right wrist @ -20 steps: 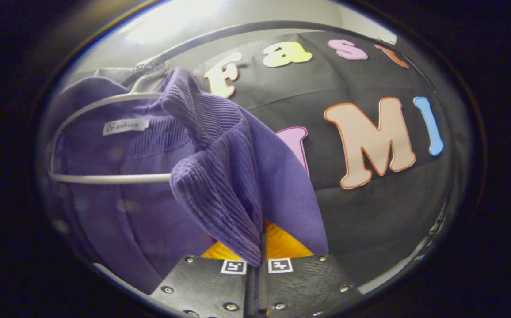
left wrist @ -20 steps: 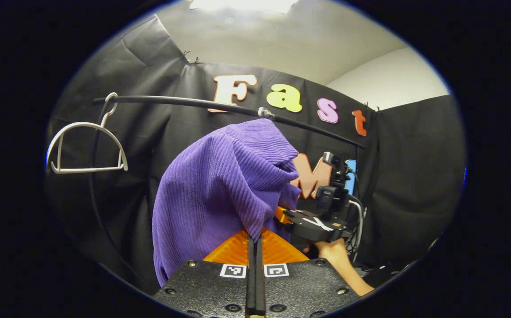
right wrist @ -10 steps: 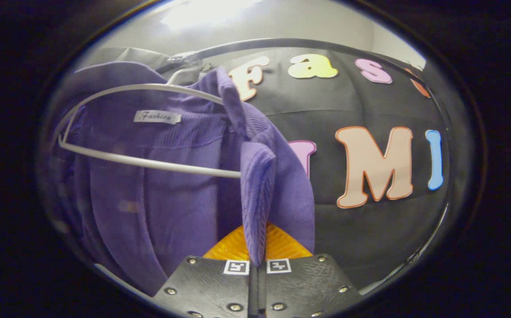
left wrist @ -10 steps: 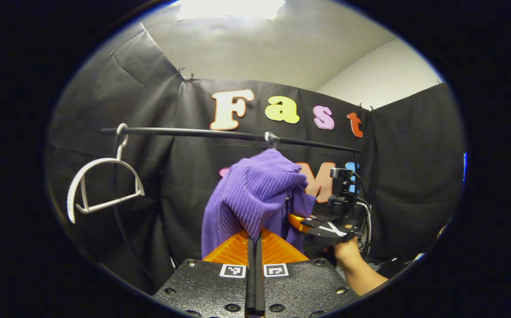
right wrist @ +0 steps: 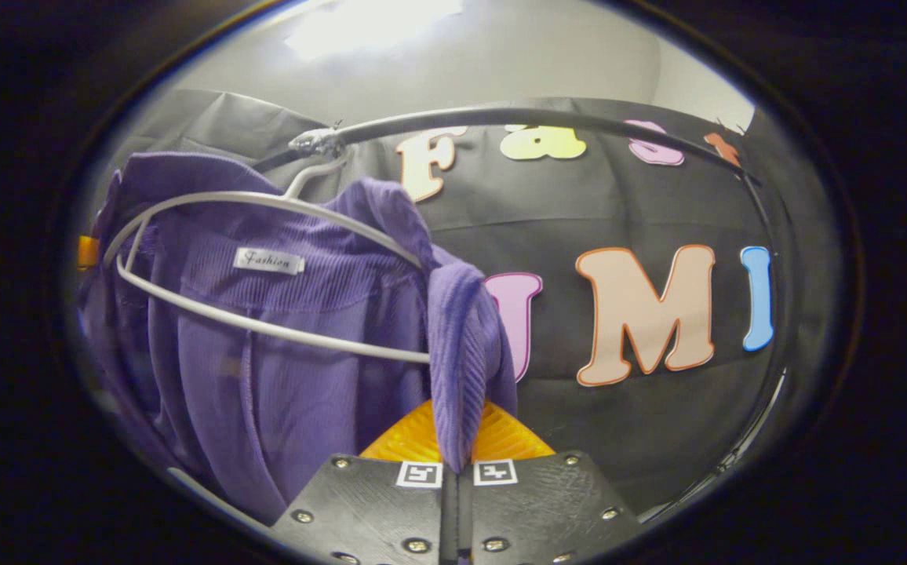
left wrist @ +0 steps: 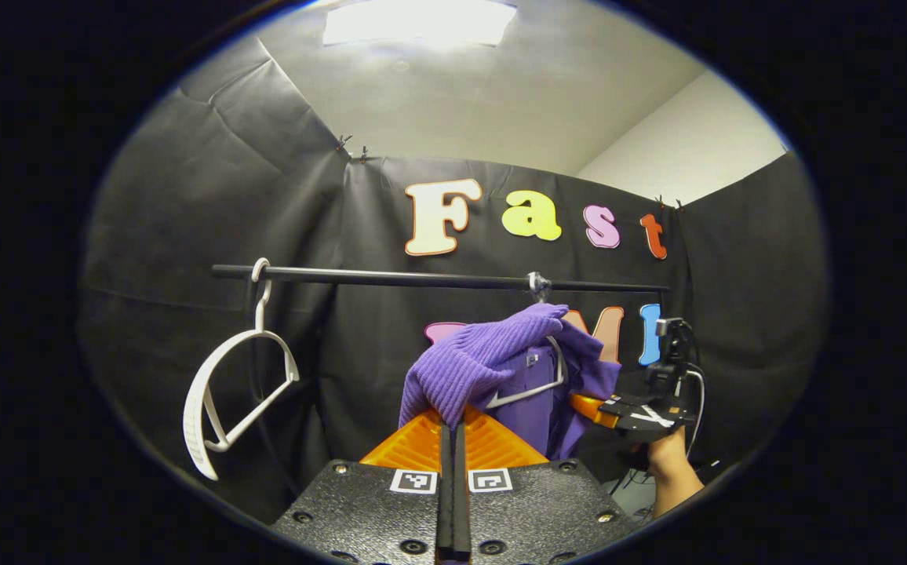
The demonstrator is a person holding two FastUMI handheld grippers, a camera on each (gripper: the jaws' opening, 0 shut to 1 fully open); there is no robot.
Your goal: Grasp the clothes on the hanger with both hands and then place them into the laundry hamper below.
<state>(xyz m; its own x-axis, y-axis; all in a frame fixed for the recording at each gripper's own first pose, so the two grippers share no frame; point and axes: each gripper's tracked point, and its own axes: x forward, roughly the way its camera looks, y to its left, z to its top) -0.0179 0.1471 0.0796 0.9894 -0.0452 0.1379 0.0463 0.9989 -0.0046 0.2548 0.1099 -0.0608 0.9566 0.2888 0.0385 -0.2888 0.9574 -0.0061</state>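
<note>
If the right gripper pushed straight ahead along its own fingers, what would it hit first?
The right gripper is already shut on a fold of the purple garment, so that cloth comes first. Beyond it, probably the hanger's white bar, then the black cloth wall; depth is hard to judge.

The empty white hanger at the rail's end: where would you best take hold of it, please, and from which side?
Grip the empty white hanger on its straight bottom bar, coming from the front. It hangs tilted from the rail, its open frame leaving room for fingers around that thin bar.
</note>
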